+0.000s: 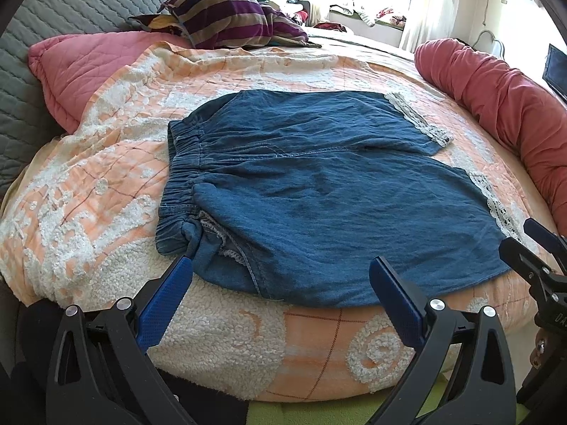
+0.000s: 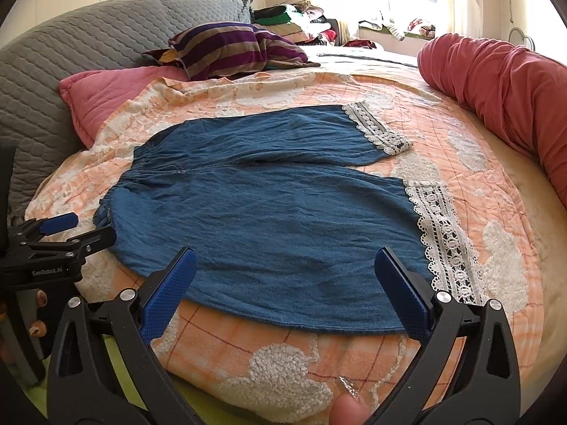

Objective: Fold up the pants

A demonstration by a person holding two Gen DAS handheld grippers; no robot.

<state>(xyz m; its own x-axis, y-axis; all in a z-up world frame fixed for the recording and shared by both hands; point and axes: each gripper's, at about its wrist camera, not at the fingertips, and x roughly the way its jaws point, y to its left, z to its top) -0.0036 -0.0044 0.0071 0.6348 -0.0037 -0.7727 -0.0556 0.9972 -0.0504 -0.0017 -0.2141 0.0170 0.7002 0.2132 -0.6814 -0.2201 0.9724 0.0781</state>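
Blue denim pants (image 1: 319, 184) with white lace cuffs (image 1: 499, 209) lie flat on the orange and white bedspread (image 1: 88, 191), waistband (image 1: 180, 184) to the left, legs to the right. They also show in the right wrist view (image 2: 276, 205), lace cuffs (image 2: 443, 233) at the right. My left gripper (image 1: 280, 265) is open, just over the pants' near edge by the waistband end. My right gripper (image 2: 283, 256) is open over the near leg's edge. The right gripper shows at the left wrist view's right edge (image 1: 531, 237); the left gripper shows at the right wrist view's left (image 2: 79, 230).
A pink pillow (image 1: 81, 67) and a striped pillow (image 1: 226, 17) lie at the head of the bed, against a grey quilted headboard (image 1: 53, 7). A red rolled blanket (image 1: 503, 95) runs along the right side. Clothes pile near the window (image 2: 304, 17).
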